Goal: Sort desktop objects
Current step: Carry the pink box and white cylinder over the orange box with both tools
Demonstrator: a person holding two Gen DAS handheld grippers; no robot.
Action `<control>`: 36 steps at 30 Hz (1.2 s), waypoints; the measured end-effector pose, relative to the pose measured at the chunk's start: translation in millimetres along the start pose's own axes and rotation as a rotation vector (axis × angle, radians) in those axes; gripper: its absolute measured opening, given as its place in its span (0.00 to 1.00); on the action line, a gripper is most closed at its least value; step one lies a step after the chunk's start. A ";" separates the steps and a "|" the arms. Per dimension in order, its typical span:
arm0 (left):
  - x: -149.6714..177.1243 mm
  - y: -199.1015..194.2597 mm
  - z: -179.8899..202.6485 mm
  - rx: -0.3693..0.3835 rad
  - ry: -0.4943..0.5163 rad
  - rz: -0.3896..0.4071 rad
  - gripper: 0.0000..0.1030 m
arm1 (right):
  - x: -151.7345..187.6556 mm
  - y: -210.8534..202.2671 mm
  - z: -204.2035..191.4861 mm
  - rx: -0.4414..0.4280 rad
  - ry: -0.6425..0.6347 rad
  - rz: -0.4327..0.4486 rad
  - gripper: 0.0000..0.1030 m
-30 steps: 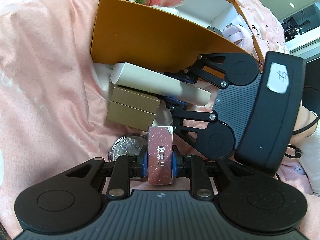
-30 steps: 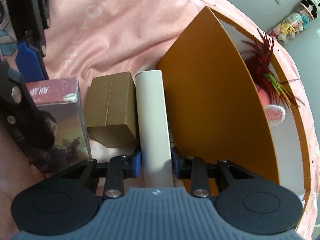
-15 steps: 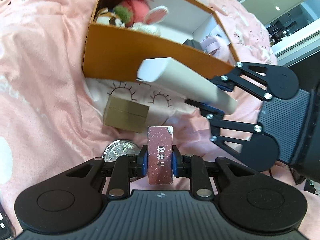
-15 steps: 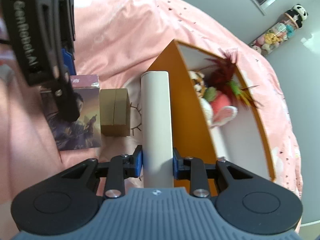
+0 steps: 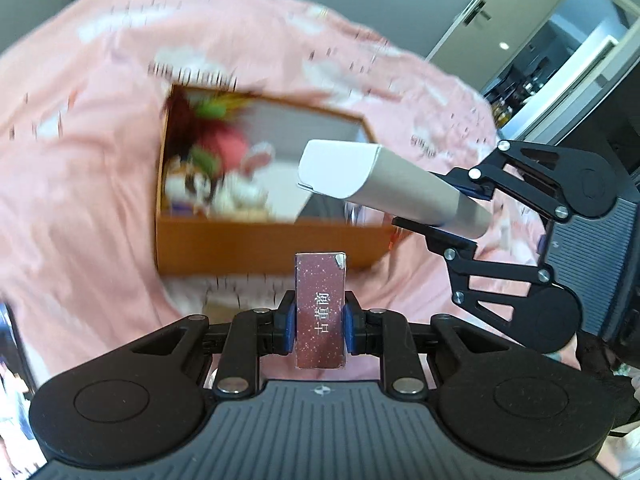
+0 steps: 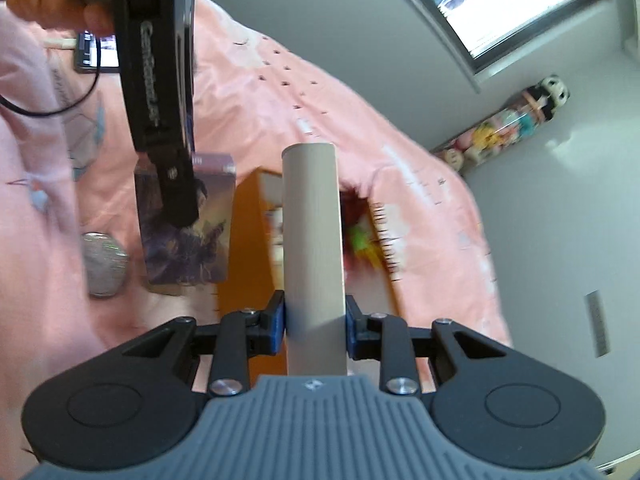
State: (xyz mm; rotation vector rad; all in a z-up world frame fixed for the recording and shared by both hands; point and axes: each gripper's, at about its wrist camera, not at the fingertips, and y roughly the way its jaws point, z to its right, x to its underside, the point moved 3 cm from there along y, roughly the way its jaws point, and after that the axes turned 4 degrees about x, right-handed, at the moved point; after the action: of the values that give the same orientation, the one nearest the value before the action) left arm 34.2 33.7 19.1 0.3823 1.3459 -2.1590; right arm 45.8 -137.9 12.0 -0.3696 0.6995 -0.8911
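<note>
1. The orange box [image 5: 264,244] sits on the pink bedspread [image 5: 80,200], ahead of and below both my tongs.
2. My left tongs [image 5: 320,324] are clamped narrow on the maroon card box [image 5: 320,312], held upright.
3. My right tongs [image 6: 315,326] are closed on the white tube [image 6: 314,248], lifted above the box.

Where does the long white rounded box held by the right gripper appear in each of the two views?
Left wrist view: the long white rounded box is at right of centre, slanting out of the right gripper, above the orange cardboard box.
Right wrist view: the same box stands at centre, clamped between the blue pads.
Shared landmark: the orange cardboard box.
</note>
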 end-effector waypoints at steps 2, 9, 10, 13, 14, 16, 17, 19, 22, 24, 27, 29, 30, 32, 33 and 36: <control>-12.3 -5.5 3.6 -0.003 0.020 0.030 0.25 | 1.1 4.0 12.9 0.037 -0.019 -0.005 0.29; -64.3 -2.3 6.1 -0.051 0.085 0.085 0.25 | 9.0 46.1 59.0 0.087 -0.059 -0.026 0.29; -72.1 3.1 4.0 -0.056 0.081 0.080 0.25 | 10.8 55.0 64.0 0.083 -0.065 -0.034 0.29; -88.1 20.3 -2.2 -0.068 0.080 0.059 0.25 | 15.8 83.5 77.4 0.051 -0.082 -0.066 0.29; -92.3 27.2 -4.8 -0.065 0.076 0.048 0.25 | 17.6 94.6 79.8 0.036 -0.090 -0.078 0.29; -99.5 40.7 -11.4 -0.055 0.063 0.020 0.25 | 20.6 112.6 82.0 0.015 -0.115 -0.103 0.29; -101.5 46.4 -15.4 -0.051 0.055 0.008 0.25 | 23.1 122.4 83.4 -0.002 -0.123 -0.117 0.29; -104.8 58.5 -21.8 -0.049 0.044 -0.015 0.25 | 27.4 143.3 85.3 -0.043 -0.125 -0.142 0.29; -107.3 71.4 -27.7 -0.049 0.038 -0.039 0.25 | 33.8 172.0 84.4 -0.105 -0.126 -0.173 0.29; -110.0 79.6 -30.6 -0.043 0.037 -0.051 0.25 | 37.9 189.1 82.5 -0.137 -0.132 -0.189 0.29; -113.7 89.0 -33.8 -0.041 0.037 -0.067 0.25 | 43.4 210.0 78.5 -0.172 -0.127 -0.207 0.29; -115.7 94.6 -34.8 -0.044 0.042 -0.074 0.25 | 48.3 221.4 76.7 -0.194 -0.118 -0.222 0.29; -116.6 97.1 -35.7 -0.044 0.042 -0.079 0.25 | 50.2 226.7 74.7 -0.202 -0.120 -0.229 0.29; -117.0 100.9 -37.2 -0.043 0.045 -0.087 0.25 | 55.9 239.2 72.6 -0.216 -0.129 -0.245 0.29; -117.6 102.7 -37.7 -0.043 0.047 -0.090 0.25 | 59.4 242.0 70.0 -0.221 -0.132 -0.253 0.29; -118.4 107.2 -38.9 -0.033 0.045 -0.102 0.25 | 66.8 255.4 66.4 -0.234 -0.134 -0.271 0.30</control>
State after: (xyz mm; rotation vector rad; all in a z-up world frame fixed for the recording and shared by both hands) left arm 190.9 68.5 -16.2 0.3583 1.4527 -2.2194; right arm 268.6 -41.2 -110.9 -0.7397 0.6401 -1.0320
